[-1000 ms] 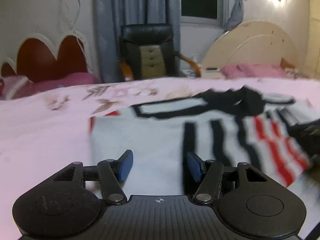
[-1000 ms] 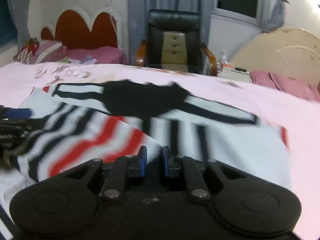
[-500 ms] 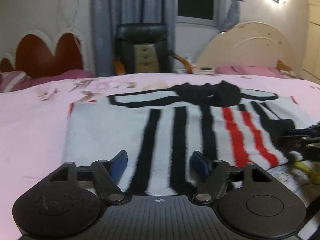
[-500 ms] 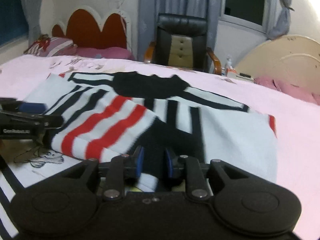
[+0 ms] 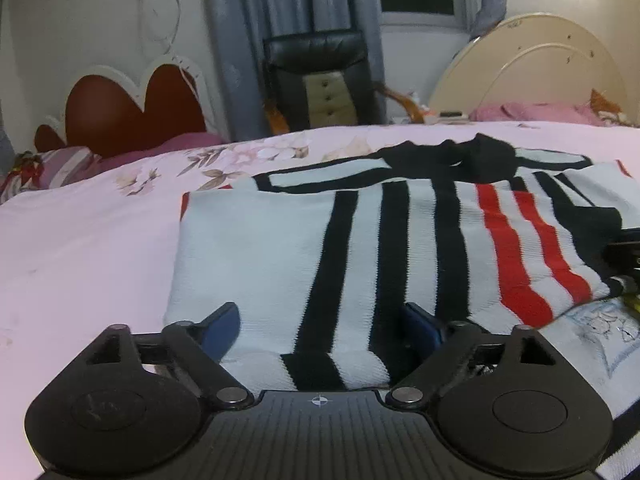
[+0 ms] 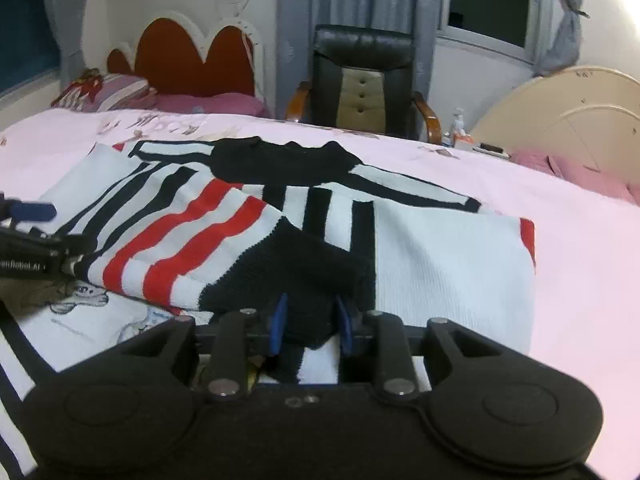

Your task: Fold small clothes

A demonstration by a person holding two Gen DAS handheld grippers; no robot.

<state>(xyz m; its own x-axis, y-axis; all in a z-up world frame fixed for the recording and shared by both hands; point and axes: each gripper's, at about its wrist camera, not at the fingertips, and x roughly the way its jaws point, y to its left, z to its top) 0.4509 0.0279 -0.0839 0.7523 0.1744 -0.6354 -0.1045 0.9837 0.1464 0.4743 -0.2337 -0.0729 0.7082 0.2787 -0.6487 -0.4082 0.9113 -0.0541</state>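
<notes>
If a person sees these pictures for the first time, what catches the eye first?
First the striped sweater, white with black and red bands, lying folded on the pink bed cover. Then the black chair by the grey curtains behind the bed, and the red headboard to its left.

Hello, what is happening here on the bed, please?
A person is folding a striped sweater on a pink bed sheet, with a hand-held gripper in each hand. One sleeve with red stripes is already folded across the body. The left hand-held gripper is opening above the near edge of the sweater and its fingers are wide apart, gripping nothing. The right hand-held gripper is opening too; the black cuff of the sleeve still lies between its fingers.
</notes>
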